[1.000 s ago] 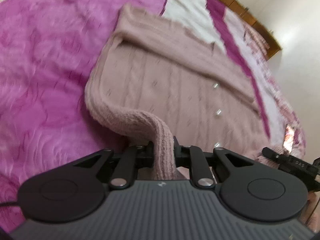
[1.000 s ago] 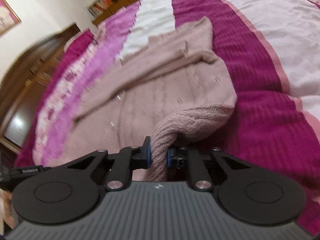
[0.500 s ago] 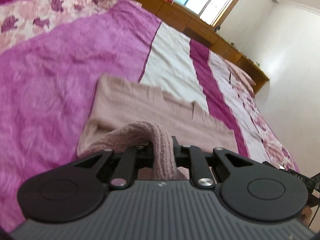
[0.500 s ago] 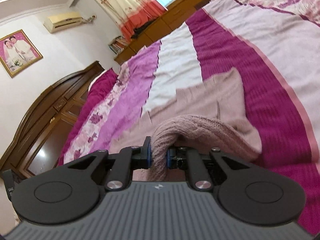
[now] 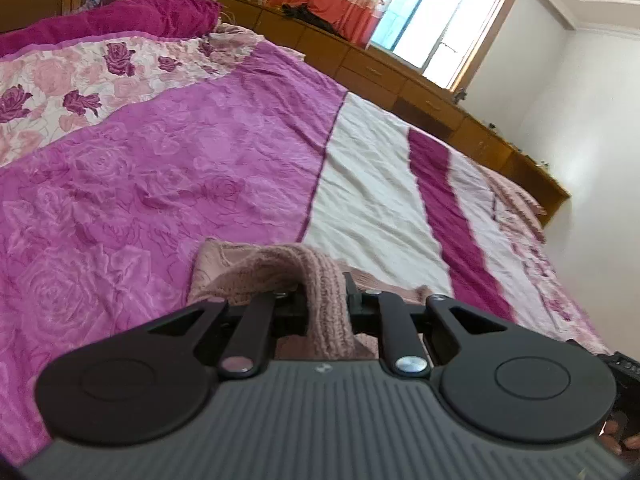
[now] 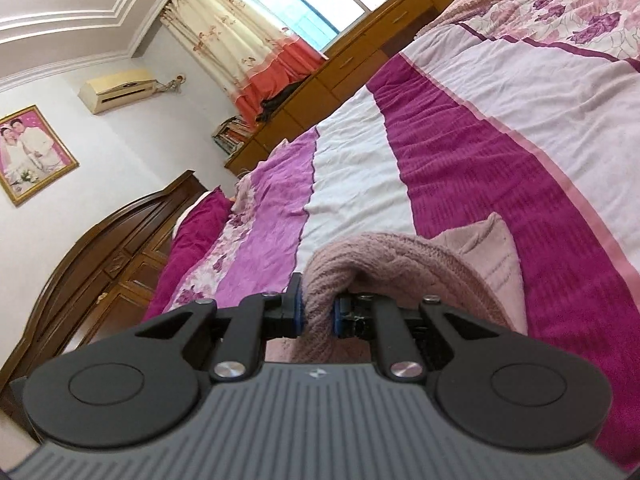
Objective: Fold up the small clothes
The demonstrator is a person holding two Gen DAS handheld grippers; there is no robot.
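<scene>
A dusty-pink knitted sweater lies on the bed, mostly hidden below the grippers. My left gripper is shut on a bunched ribbed edge of it, which arches up over the fingers. In the right wrist view the same sweater shows, and my right gripper is shut on another thick edge of it between blue pads. Both held edges are lifted and carried over the rest of the garment.
The bedspread has magenta, white and floral stripes. A dark wooden headboard stands at the left. Low wooden cabinets run under the window along the far wall. A magenta pillow lies at the bed's head.
Both grippers have carried the held sweater edges forward over the garment and tilted up. Much less of the sweater shows now, and more of the room and far bed.
</scene>
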